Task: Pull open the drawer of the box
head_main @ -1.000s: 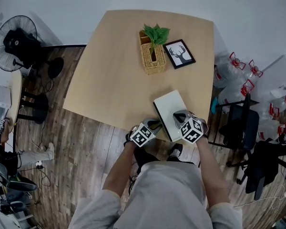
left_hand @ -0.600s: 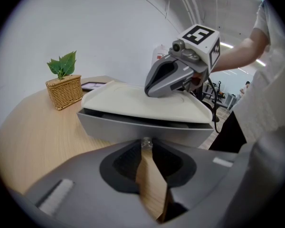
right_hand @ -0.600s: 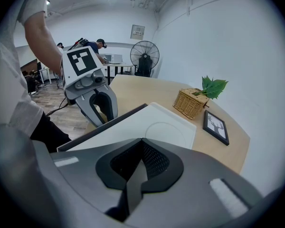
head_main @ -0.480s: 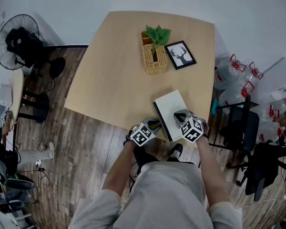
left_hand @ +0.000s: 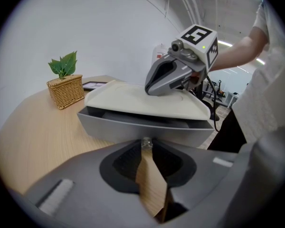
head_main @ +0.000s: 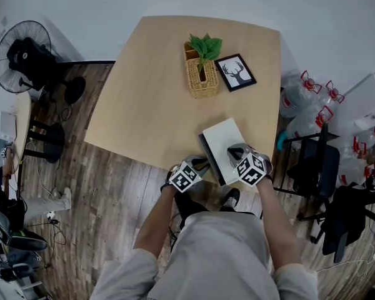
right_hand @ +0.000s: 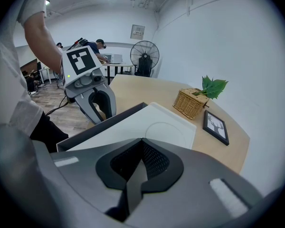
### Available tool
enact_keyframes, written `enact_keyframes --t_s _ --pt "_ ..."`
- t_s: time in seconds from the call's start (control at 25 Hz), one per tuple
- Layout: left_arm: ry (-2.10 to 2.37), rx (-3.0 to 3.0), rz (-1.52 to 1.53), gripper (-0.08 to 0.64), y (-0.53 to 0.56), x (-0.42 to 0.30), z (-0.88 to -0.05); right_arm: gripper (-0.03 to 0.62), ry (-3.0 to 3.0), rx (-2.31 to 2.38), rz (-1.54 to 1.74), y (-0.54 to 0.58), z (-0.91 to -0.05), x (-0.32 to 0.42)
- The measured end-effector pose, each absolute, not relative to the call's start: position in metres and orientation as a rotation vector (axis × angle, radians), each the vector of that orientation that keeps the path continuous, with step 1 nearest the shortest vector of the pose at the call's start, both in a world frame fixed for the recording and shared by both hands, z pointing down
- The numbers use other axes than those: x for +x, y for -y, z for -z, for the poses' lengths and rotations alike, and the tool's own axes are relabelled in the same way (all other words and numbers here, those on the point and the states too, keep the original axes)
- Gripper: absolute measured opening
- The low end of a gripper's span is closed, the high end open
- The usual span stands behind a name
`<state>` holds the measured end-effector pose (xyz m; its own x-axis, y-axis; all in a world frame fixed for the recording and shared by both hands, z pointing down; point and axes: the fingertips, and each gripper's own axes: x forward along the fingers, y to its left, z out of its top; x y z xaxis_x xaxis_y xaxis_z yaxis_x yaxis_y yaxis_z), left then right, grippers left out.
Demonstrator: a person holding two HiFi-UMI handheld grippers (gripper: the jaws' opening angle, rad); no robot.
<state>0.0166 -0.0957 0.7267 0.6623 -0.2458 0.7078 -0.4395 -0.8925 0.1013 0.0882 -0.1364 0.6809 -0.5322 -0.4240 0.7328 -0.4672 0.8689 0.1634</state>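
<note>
The white box (head_main: 224, 141) lies near the table's front edge. Its grey drawer (left_hand: 143, 130) stands out a little from under the white lid (left_hand: 147, 100), with a dark gap above its front. My left gripper (left_hand: 146, 146) is shut on the small clear knob (left_hand: 146, 142) at the middle of the drawer front, and shows in the head view as the left gripper (head_main: 199, 164). My right gripper (right_hand: 141, 141) is shut and rests on the box lid (right_hand: 152, 129); the right gripper (head_main: 234, 150) sits on the box's near right part.
A wicker basket (head_main: 200, 79) with a green plant (head_main: 204, 44) and a framed deer picture (head_main: 235, 71) stand further back on the wooden table (head_main: 150, 92). A black chair (head_main: 312, 167) and bags stand to the right; a fan (head_main: 20, 55) is at far left.
The drawer has slid out slightly toward the table's edge with my left gripper on its knob. The right gripper has stayed on the lid.
</note>
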Motion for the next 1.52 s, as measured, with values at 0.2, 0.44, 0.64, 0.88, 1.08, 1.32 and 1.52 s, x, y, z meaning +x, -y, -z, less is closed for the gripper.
enact_keyframes --t_s 0.2,0.44,0.64,0.88,1.08,1.32,1.52 --pt "0.552 2.618 -1.044 0.130 0.095 0.012 -0.727 0.000 2.202 0.643 -0.069 0.136 -0.680 0.087" --pt "0.563 2.602 -1.049 0.130 0.094 0.009 -0.729 -0.001 2.202 0.641 -0.068 0.137 -0.682 0.088" --pt "0.568 2.604 -1.027 0.130 0.090 0.007 -0.729 0.000 2.199 0.644 -0.065 0.137 -0.681 0.087" --pt "0.572 2.599 -1.032 0.130 0.091 0.003 -0.730 -0.002 2.196 0.657 -0.064 0.137 -0.681 0.087" --pt "0.572 2.599 -1.050 0.130 0.091 0.003 -0.731 -0.002 2.195 0.660 -0.067 0.138 -0.682 0.089" --pt "0.580 2.597 -1.043 0.130 0.088 0.000 -0.730 -0.002 2.196 0.661 -0.067 0.138 -0.681 0.089" --pt "0.585 2.598 -1.038 0.130 0.086 -0.001 -0.730 -0.002 2.198 0.661 -0.065 0.137 -0.681 0.089"
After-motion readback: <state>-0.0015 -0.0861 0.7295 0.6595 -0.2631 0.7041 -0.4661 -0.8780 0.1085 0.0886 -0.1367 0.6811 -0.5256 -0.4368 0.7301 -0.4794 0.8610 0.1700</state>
